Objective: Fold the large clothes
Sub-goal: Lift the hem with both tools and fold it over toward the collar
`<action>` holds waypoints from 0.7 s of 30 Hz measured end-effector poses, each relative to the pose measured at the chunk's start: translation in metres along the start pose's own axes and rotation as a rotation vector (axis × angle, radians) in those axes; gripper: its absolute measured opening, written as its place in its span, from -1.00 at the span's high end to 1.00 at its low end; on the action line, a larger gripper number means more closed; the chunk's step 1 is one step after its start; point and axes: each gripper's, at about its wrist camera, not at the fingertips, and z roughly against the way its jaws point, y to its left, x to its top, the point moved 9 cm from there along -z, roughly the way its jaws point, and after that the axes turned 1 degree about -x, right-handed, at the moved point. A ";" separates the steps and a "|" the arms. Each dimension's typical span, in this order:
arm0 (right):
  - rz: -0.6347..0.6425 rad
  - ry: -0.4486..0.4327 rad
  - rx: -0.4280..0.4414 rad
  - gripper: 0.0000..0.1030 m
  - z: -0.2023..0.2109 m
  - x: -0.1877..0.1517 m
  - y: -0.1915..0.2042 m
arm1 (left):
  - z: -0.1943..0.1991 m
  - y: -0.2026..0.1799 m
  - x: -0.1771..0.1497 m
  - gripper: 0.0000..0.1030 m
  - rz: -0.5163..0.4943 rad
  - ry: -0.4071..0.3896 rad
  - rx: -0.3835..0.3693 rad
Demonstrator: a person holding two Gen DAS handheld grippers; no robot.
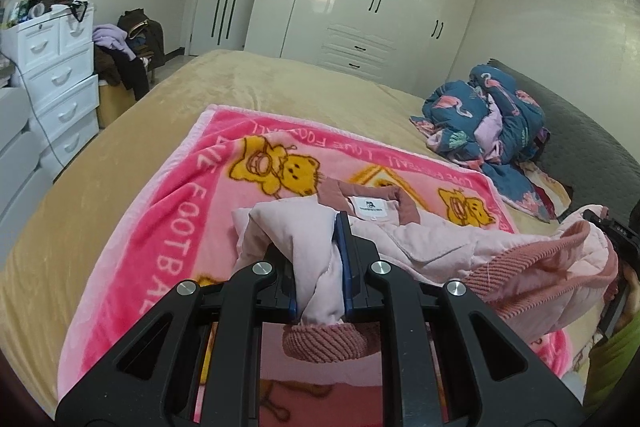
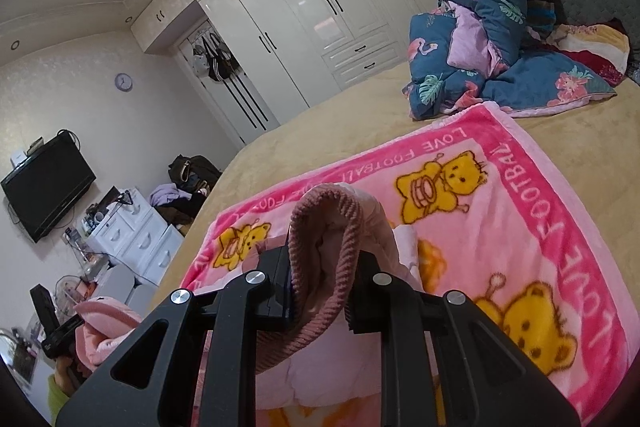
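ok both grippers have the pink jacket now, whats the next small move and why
Probably carry both held parts forward and lay them on the jacket body. The left gripper is shut on a bunched sleeve of the pink jacket, the right gripper on a ribbed cuff, and both are lifted off the pink teddy-bear blanket while the collar end lies flat.

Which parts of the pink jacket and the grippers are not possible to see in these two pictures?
- Left wrist view: the pink jacket lower body is covered by the left gripper.
- Right wrist view: the right gripper pads are hidden by the ribbed cuff.
- Both views: the pink blanket near edge is cut off by the frame.
- Collar label: text too small.
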 end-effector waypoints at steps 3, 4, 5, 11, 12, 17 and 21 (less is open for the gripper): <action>-0.010 0.019 -0.009 0.66 -0.014 0.002 -0.005 | -0.011 0.003 0.002 0.83 -0.017 0.001 0.019; -0.013 0.023 -0.015 0.66 -0.018 0.003 -0.006 | -0.015 0.004 0.002 0.83 -0.020 0.004 0.025; -0.015 0.030 -0.020 0.66 -0.023 0.003 -0.008 | -0.019 0.005 0.001 0.83 -0.024 0.007 0.033; -0.023 0.068 -0.046 0.63 -0.051 0.000 -0.018 | -0.045 0.015 -0.001 0.83 -0.011 0.031 0.056; -0.027 0.074 -0.049 0.62 -0.056 -0.001 -0.021 | -0.050 0.018 -0.001 0.83 -0.008 0.036 0.064; -0.066 0.094 -0.044 0.53 -0.075 -0.003 -0.031 | -0.068 0.025 -0.003 0.82 -0.004 0.056 0.085; -0.095 0.109 -0.019 0.40 -0.089 -0.003 -0.036 | -0.082 0.030 -0.006 0.81 -0.001 0.073 0.098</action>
